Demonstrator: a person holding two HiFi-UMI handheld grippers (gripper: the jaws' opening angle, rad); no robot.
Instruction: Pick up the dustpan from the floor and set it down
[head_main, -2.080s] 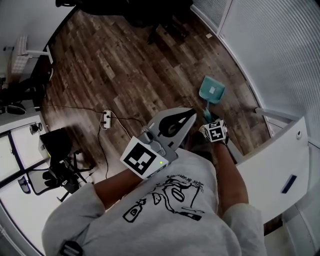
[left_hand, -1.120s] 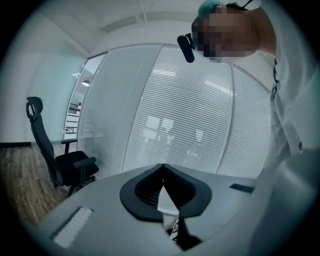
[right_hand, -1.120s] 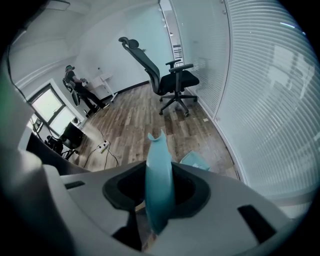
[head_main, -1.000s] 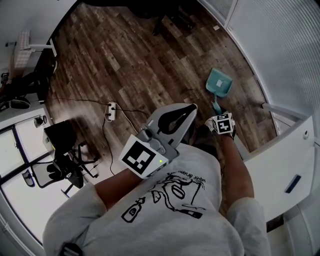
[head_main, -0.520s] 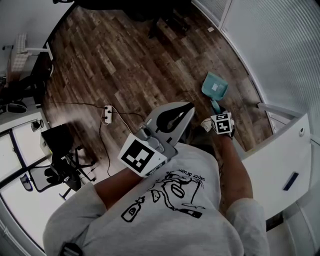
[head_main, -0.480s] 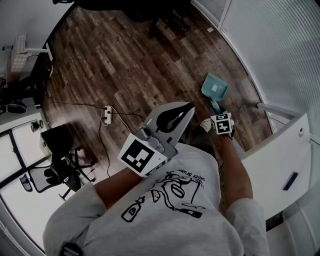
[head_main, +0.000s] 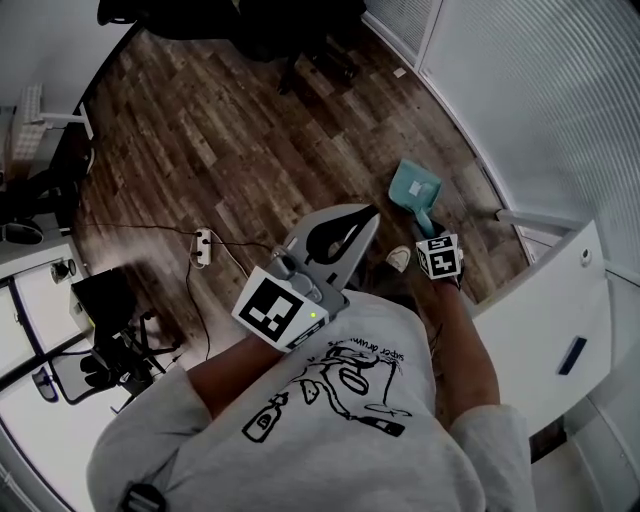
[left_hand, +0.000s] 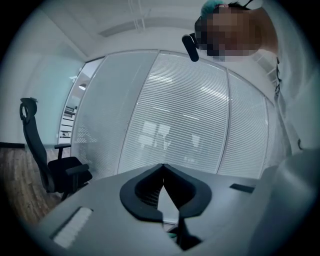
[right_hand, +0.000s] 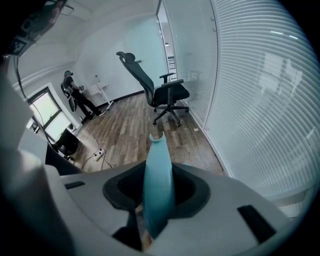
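Observation:
The teal dustpan (head_main: 415, 187) hangs over the wood floor near the glass wall, its handle running back toward me. My right gripper (head_main: 430, 235) is shut on that handle, just ahead of its marker cube (head_main: 440, 257). In the right gripper view the dustpan (right_hand: 158, 175) stands between the dark pads (right_hand: 127, 192) of the right gripper (right_hand: 158, 200) and points away toward the floor. My left gripper (head_main: 352, 214) is held in front of my chest. In the left gripper view the left gripper (left_hand: 162, 168) is shut, tips touching, with nothing in it.
A glass wall with blinds (head_main: 540, 100) runs along the right. A white cabinet (head_main: 545, 310) stands beside my right arm. A power strip (head_main: 200, 243) with a cable lies on the floor. Black office chairs (right_hand: 160, 92) (head_main: 110, 350) stand around. My shoe (head_main: 398, 258) shows below the dustpan.
The right gripper and the dustpan in it have risen and shifted a little left in the head view. The left gripper has stayed in place, shut.

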